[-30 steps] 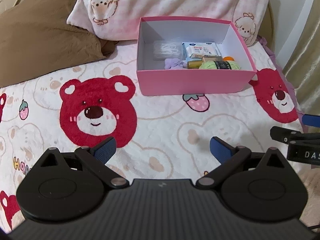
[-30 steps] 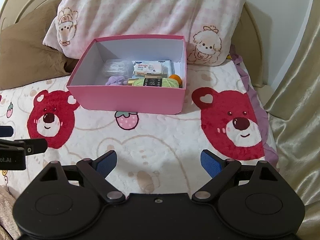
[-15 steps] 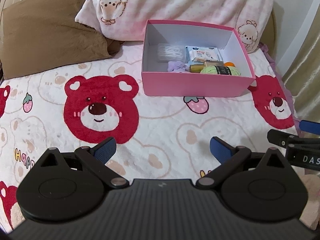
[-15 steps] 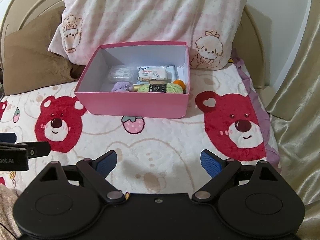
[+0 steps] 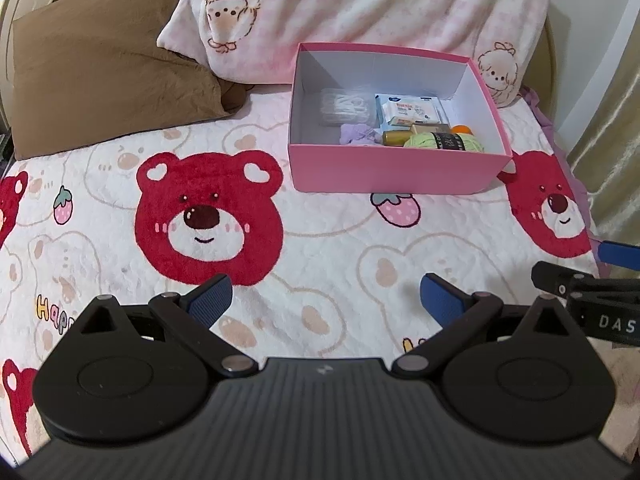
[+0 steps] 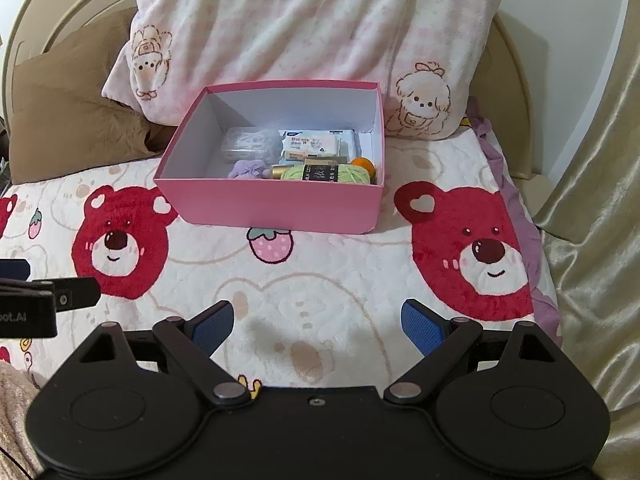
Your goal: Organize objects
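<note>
A bed covered by a cream blanket printed with red bears holds, from left to right, a brown pillow, a pink open box in front of a pink-and-white cartoon pillow, and a gold curtain at the far right. Inside the box, from left to right, lie a clear packet of white items, a purple fabric piece, a white wipes pack, a green yarn ball and a small orange object. Nearer the viewer, the left gripper and the right gripper hover side by side above the blanket, well short of the box, each with its blue-padded fingers spread wide apart and nothing between them.
</note>
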